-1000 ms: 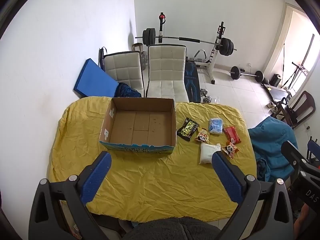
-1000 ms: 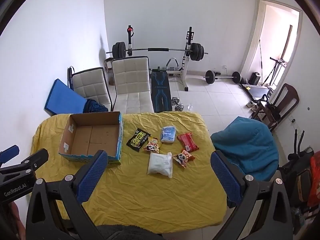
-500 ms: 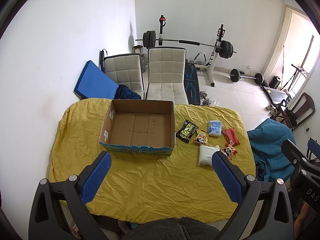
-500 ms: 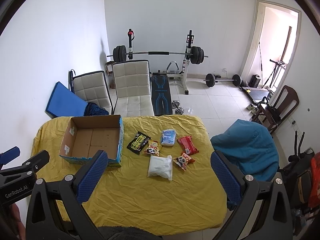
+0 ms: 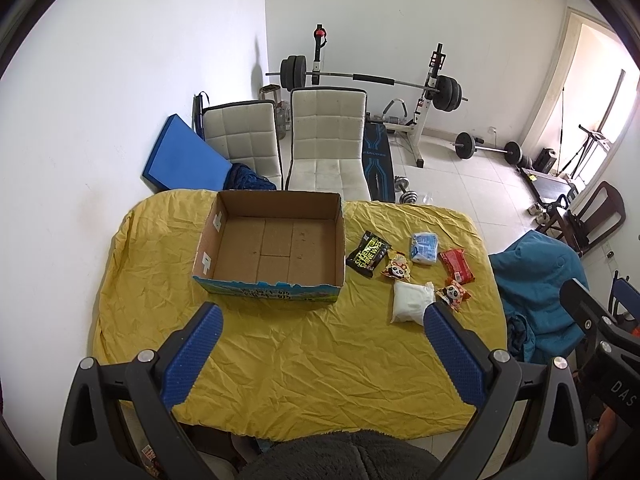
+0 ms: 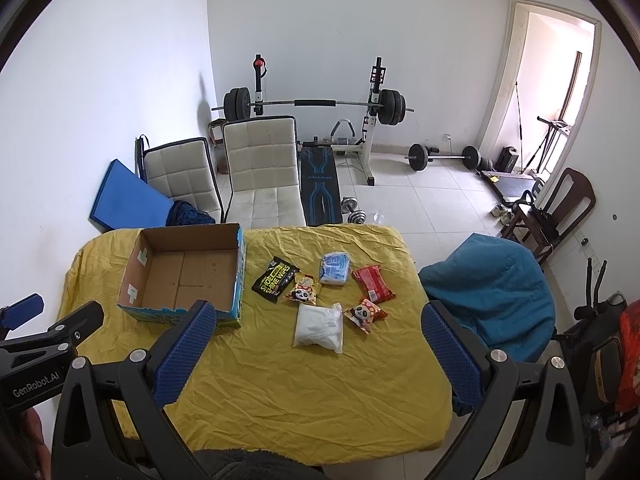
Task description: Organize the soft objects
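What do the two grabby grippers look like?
Each gripper, left and right, has a black plastic frame with triangle cut-outs and silver screws. Its two fingers carry bumpy blue pads. The left one's side reads "GenRobot.AI" in white letters. No sleeves or cables show.

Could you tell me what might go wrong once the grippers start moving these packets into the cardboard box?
The two panda packets touch or nearly touch their neighbours, so open fingers closing on one may drag the white pouch too. The wrinkled yellow cloth could bunch up under a low grasp. The empty cardboard box looks light and might slide if bumped.
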